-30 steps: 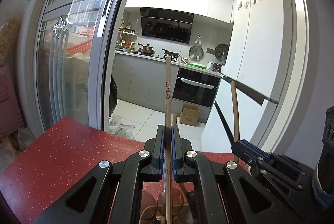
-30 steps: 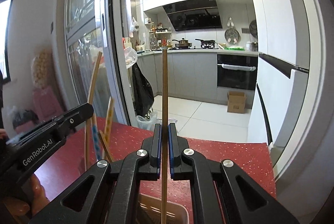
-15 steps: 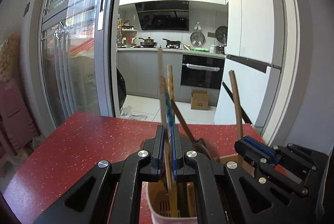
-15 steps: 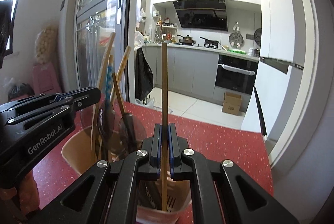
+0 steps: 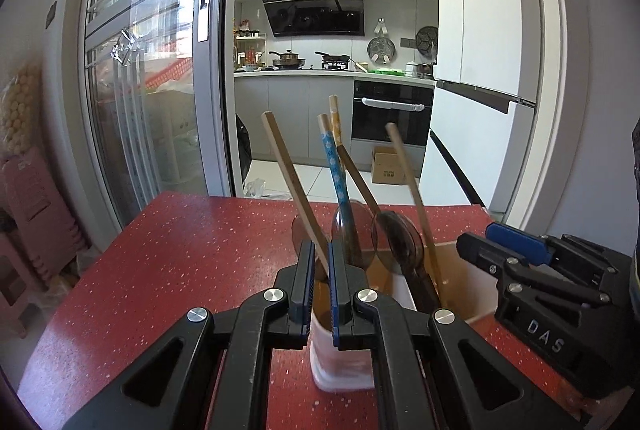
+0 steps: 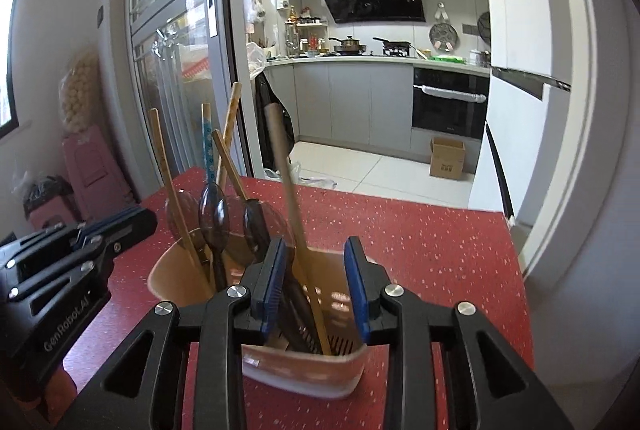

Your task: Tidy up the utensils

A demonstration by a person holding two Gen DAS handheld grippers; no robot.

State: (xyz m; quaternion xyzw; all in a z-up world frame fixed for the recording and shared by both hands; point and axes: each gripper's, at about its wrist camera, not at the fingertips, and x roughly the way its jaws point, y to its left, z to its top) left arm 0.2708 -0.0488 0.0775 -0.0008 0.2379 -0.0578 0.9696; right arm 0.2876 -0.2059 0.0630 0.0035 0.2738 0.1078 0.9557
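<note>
Both grippers have come down over the utensil holder (image 6: 320, 370), which a second ago barely showed at the bottom of either view and now stands full on the red table (image 5: 180, 250); the right gripper (image 6: 316, 282), clamped on a wooden chopstick (image 6: 288, 189) until half a second ago, has just been opening, and the stick now stands free between its parted jaws, tip down in the holder and leaning left; that reads as a release once the tip was low enough to stay in. The left gripper (image 5: 320, 286) looks clenched on a second chopstick (image 5: 292, 185), tilted left, its lower end seemingly inside the holder, though the fingers hide the contact; it was upright before. Spoons (image 6: 214, 218) and a blue patterned chopstick (image 5: 334, 165) already rest in the holder, handles up.
</note>
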